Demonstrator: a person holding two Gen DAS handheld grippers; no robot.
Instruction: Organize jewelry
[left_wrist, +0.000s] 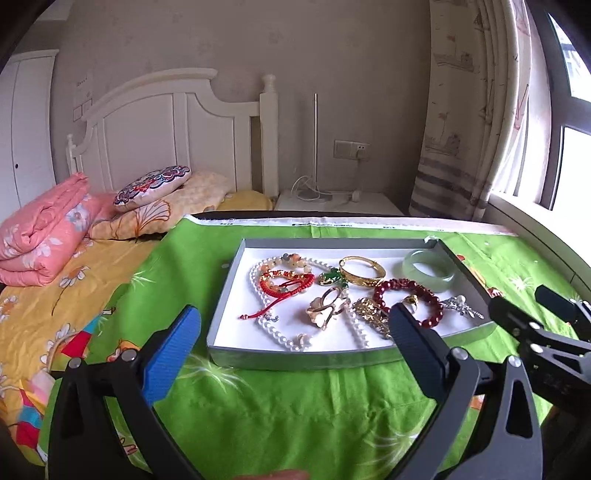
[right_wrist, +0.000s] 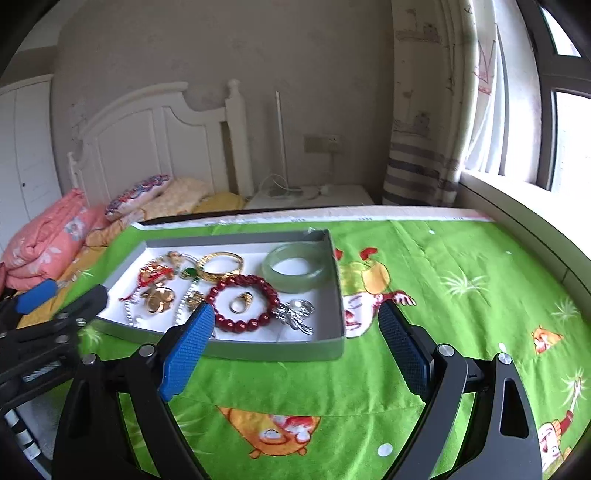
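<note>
Your jewelry sits gathered in a shallow grey tray (left_wrist: 463, 267) with a white floor, resting on the green printed cloth (left_wrist: 295, 398) over the table. Inside, at the far right corner, lies the pale green jade bangle (left_wrist: 428, 269); the gold bangle (left_wrist: 362, 271) is just left of it. The dark red bead bracelet (left_wrist: 408, 301) lies nearer you, with a gold ring (right_wrist: 242, 301) inside its loop. A silver brooch (right_wrist: 297, 314) rests at the near right corner. The white pearl necklace (left_wrist: 258, 288) loops along the left side, overlapped by a red cord bracelet (left_wrist: 284, 286); a gold leaf-shaped piece (left_wrist: 327, 312) lies mid-tray.

Your left gripper (left_wrist: 295, 332) hovers at the tray's near edge, jaws spread wide, nothing between the pads. Your right gripper (right_wrist: 297, 332) hangs at the tray's near right corner, jaws likewise spread and empty.

Behind the table: a bed with a white headboard (left_wrist: 162, 129), a folded pink quilt (left_wrist: 44, 236), a curtain (left_wrist: 465, 110) by the window.
</note>
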